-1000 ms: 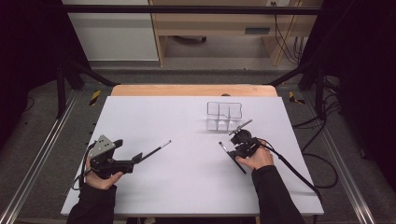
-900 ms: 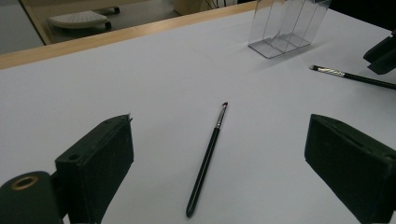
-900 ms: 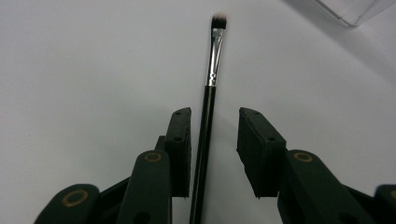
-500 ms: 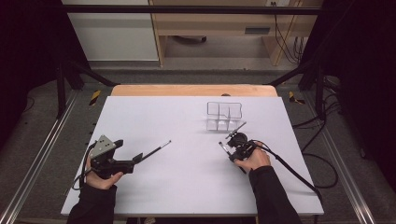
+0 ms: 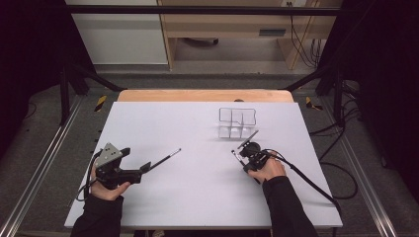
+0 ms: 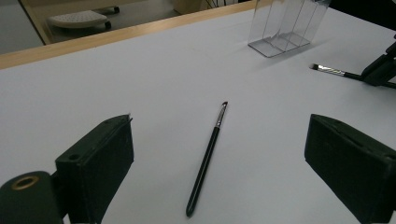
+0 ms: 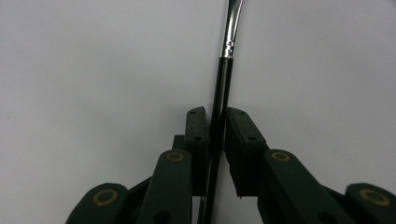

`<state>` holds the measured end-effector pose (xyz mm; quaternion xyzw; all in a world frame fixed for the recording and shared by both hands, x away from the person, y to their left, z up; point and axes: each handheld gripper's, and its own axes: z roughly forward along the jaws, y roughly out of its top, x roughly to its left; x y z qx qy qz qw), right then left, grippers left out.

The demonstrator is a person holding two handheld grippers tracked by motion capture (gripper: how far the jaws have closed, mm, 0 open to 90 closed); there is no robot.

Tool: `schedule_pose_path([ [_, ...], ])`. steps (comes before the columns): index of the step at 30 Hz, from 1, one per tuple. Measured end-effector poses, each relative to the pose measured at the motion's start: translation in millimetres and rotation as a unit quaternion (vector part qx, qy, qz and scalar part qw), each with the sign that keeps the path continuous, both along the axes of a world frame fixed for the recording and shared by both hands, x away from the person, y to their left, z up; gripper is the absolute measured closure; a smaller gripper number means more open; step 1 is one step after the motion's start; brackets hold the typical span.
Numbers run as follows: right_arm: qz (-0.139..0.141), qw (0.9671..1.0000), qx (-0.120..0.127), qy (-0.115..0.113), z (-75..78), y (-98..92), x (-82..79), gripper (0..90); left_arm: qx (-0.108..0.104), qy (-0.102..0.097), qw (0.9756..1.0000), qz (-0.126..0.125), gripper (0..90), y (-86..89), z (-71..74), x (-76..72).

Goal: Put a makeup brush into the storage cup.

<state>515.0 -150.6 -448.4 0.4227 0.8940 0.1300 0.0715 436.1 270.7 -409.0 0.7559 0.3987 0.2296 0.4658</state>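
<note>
So this looks like the grab stage of tidying brushes into the clear plastic compartmented holder (image 5: 237, 122) at the far right of the big white surface (image 5: 197, 197): the right gripper (image 7: 215, 122) has just been closing its jaws and now has them pinched on the thin black-handled brush with a silver ferrule (image 7: 223, 74), which lies flat on the surface just in front of that holder. The left gripper (image 6: 219, 172) sits near the left edge with jaws wide open, a second slim black brush with a reddish tip (image 6: 208, 158) lying loose between them. Next it probably needs a clean lift and tilt upright into a compartment; around it all, dark room, grey floor, wooden furniture at the back.
</note>
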Motion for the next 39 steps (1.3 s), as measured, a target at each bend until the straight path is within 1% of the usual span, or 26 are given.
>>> schedule_pose_path([
  [10,-0.009,0.9999,0.001,0.008,0.2,0.7,0.7,84.0,0.002,0.000,1.0000,-0.001,7.3,-0.6,0.0,-0.2],
  [21,-0.012,0.9999,0.003,0.008,0.8,0.1,0.4,84.3,0.001,0.000,1.0000,0.000,7.4,-0.2,0.0,0.0],
  [23,-0.009,1.0000,0.003,-0.001,1.6,-0.4,0.1,84.3,0.001,0.000,1.0000,0.000,7.4,-0.2,0.0,0.0],
  [24,-0.013,0.9999,0.007,-0.001,2.9,-0.5,-0.6,84.4,0.000,0.000,1.0000,0.000,7.4,-0.1,0.1,0.0],
  [27,-0.009,0.9998,0.016,-0.005,7.8,-2.5,-1.7,84.3,0.001,0.000,1.0000,0.000,7.5,-0.2,-0.1,0.0],
  [30,-0.012,0.9995,0.029,-0.009,14.8,-4.8,-4.4,84.3,0.002,0.000,1.0000,-0.001,7.4,-0.7,0.0,-0.1],
  [33,-0.008,0.9991,0.038,-0.018,20.2,-7.1,-7.7,84.4,0.001,-0.001,1.0000,-0.001,7.4,-1.2,0.2,-0.3],
  [35,-0.007,0.9984,0.050,-0.024,23.6,-7.4,-11.1,84.3,0.001,0.000,1.0000,-0.002,7.4,-1.8,0.1,-0.5],
  [37,0.001,0.9980,0.055,-0.032,25.8,-8.5,-14.2,84.3,0.001,0.000,1.0000,-0.002,7.4,-2.2,0.0,-0.5],
  [39,0.001,0.9974,0.061,-0.038,28.2,-8.8,-17.2,84.3,0.001,0.001,1.0000,-0.003,7.4,-2.8,-0.3,-0.4],
])
